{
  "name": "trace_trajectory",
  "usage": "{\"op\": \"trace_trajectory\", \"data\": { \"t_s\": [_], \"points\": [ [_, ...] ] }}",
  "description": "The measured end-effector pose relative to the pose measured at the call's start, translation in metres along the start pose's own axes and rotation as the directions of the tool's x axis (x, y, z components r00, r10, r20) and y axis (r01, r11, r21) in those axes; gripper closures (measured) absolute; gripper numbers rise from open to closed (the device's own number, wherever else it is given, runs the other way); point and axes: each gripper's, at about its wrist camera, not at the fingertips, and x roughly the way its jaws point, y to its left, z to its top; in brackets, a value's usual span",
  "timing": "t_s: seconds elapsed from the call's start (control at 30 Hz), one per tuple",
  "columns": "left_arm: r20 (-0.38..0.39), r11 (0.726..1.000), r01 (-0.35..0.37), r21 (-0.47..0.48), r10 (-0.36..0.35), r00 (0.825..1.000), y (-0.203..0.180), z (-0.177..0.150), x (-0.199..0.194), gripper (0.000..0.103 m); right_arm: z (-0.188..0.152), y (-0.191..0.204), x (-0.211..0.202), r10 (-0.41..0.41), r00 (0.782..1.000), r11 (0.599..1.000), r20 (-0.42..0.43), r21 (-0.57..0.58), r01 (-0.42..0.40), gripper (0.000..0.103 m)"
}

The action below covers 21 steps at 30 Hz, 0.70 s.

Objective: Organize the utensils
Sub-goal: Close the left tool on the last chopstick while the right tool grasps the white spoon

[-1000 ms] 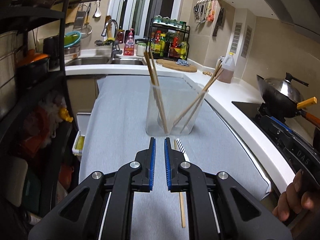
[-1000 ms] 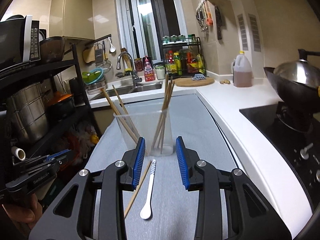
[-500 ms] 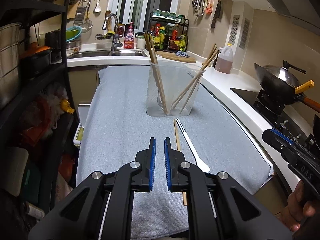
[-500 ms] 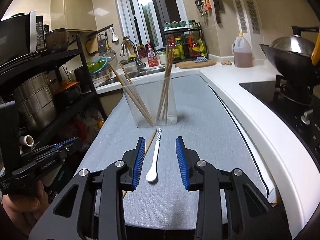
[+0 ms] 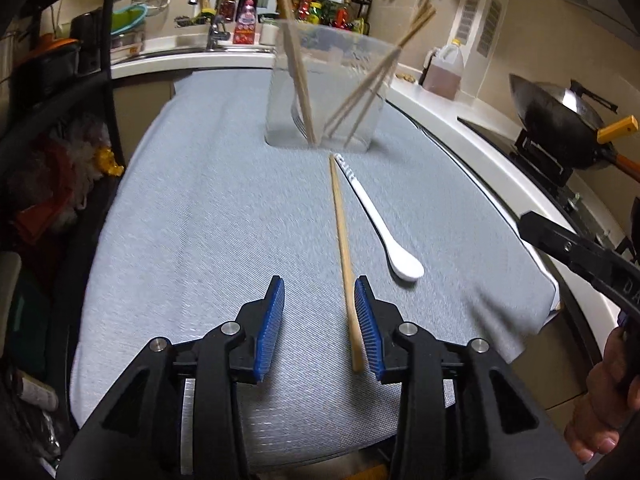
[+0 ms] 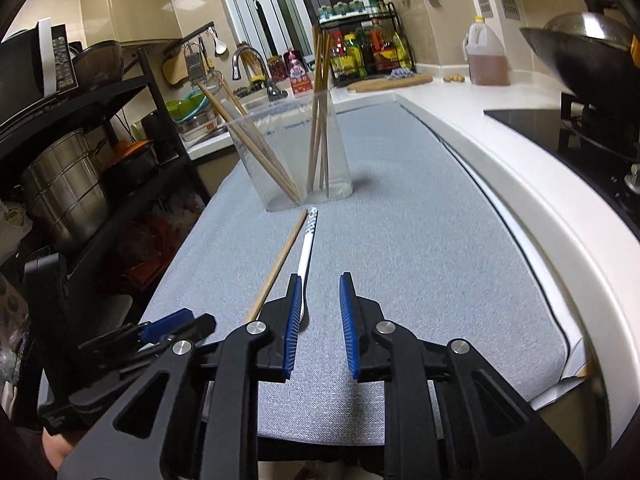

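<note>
A clear plastic holder (image 5: 324, 92) with several wooden chopsticks stands on the grey mat (image 5: 200, 220); it also shows in the right wrist view (image 6: 288, 152). In front of it lie a loose wooden chopstick (image 5: 342, 240) and a white spoon (image 5: 380, 228), side by side. My left gripper (image 5: 320, 308) is open just above the mat, and the chopstick's near end lies between its jaws, against the right one. My right gripper (image 6: 318, 304) is open and empty; the spoon (image 6: 306, 256) runs under its left finger, with the chopstick (image 6: 280, 260) further left.
A black rack (image 6: 80, 140) with pots stands at the left. A white counter (image 6: 520, 168) with a cooktop and wok (image 5: 560, 120) is on the right. Sink (image 5: 208, 40), bottle rack and oil jug (image 6: 486, 56) are at the back.
My left gripper has opened from shut and dropped toward the mat around the chopstick's near end. My right gripper has moved closer to the mat over the spoon, still open.
</note>
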Motion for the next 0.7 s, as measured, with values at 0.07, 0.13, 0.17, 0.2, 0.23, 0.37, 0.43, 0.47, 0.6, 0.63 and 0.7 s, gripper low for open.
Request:
{"op": "trace_trajectory", "data": {
  "t_s": [0.07,0.13,0.17,0.2,0.23,0.37,0.43,0.47,0.6,0.63,0.7],
  "points": [
    [-0.017,1.0,0.009,0.021,-0.009,1.0,-0.007,-0.004,0.006,0.067,-0.002,0.001,0.007,0.013,1.0,1.0,-0.02,0.006,-0.013,0.083],
    [-0.03,0.999,0.005,0.045,-0.003,1.0,-0.012,-0.006,0.01,0.067,-0.004,0.003,0.015,0.021,0.999,1.0,-0.04,0.005,-0.02,0.082],
    [-0.035,0.999,0.013,0.049,-0.011,0.999,-0.013,-0.008,0.011,0.067,-0.005,0.005,0.018,0.024,0.998,1.0,-0.052,0.005,-0.024,0.081],
    [-0.037,0.999,0.019,0.049,-0.017,0.999,-0.013,-0.007,0.013,0.067,-0.007,0.007,0.022,0.025,0.998,1.0,-0.064,0.006,-0.025,0.081],
    [-0.04,0.998,0.019,0.054,-0.017,0.999,-0.013,-0.008,0.014,0.069,-0.008,0.009,0.027,0.026,0.997,1.0,-0.078,0.006,-0.026,0.081],
    [-0.037,0.996,-0.021,0.09,0.025,0.999,-0.011,-0.011,0.013,0.097,-0.01,0.015,0.042,0.033,0.992,0.999,-0.118,0.002,-0.033,0.081],
    [-0.029,0.998,-0.023,0.058,0.024,0.999,-0.002,-0.011,0.009,0.097,-0.01,0.018,0.051,0.039,0.99,0.999,-0.136,0.006,-0.038,0.081],
    [-0.023,0.998,-0.037,0.048,0.038,0.999,0.002,-0.012,0.007,0.097,-0.01,0.019,0.055,0.039,0.989,0.999,-0.144,0.011,-0.038,0.081],
    [-0.017,0.998,-0.039,0.042,0.04,0.999,0.011,-0.016,0.002,0.097,-0.011,0.019,0.074,0.012,0.981,0.999,-0.191,0.033,-0.006,0.081],
    [-0.019,0.998,-0.038,0.053,0.039,0.999,0.01,-0.017,0.001,0.097,-0.012,0.019,0.079,0.015,0.979,0.999,-0.201,0.045,-0.006,0.081],
    [-0.019,0.998,-0.033,0.062,0.034,0.999,0.01,-0.019,0.0,0.097,-0.014,0.022,0.085,0.006,0.976,0.999,-0.216,0.042,0.003,0.08]
  ]
}}
